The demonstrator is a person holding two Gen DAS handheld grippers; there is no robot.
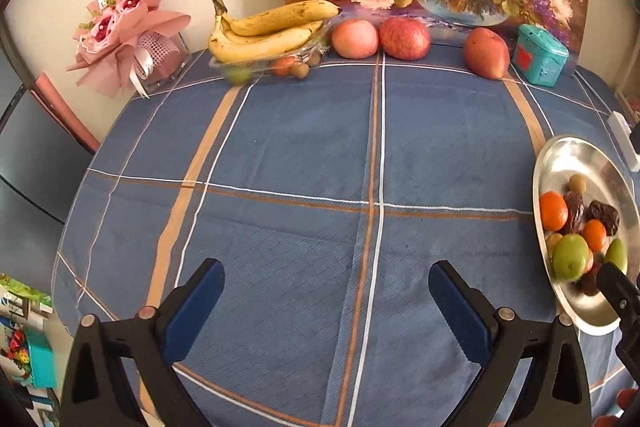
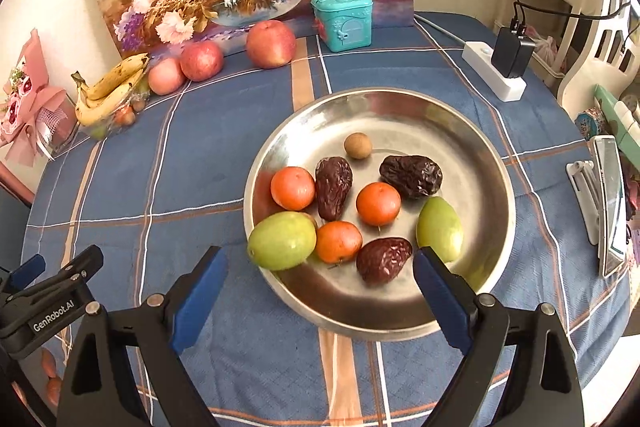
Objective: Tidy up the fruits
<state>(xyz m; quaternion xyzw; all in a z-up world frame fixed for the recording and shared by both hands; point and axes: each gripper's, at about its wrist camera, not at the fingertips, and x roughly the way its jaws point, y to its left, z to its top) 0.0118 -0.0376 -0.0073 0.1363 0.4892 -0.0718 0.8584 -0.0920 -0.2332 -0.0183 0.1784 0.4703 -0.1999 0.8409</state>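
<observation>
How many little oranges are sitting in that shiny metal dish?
3. One orange lies at the left of the metal dish, one near the middle, and one at the front, beside a green fruit. None seems hidden.

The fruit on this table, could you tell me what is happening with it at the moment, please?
A person holds a gripper in each hand, both open and holding nothing. The right gripper hovers at the near edge of the steel plate, which holds small oranges, green fruits, dark dates and one small brown fruit. The left gripper hangs over bare tablecloth. At the back, bananas sit on a clear tray and three apples stand loose.
</observation>
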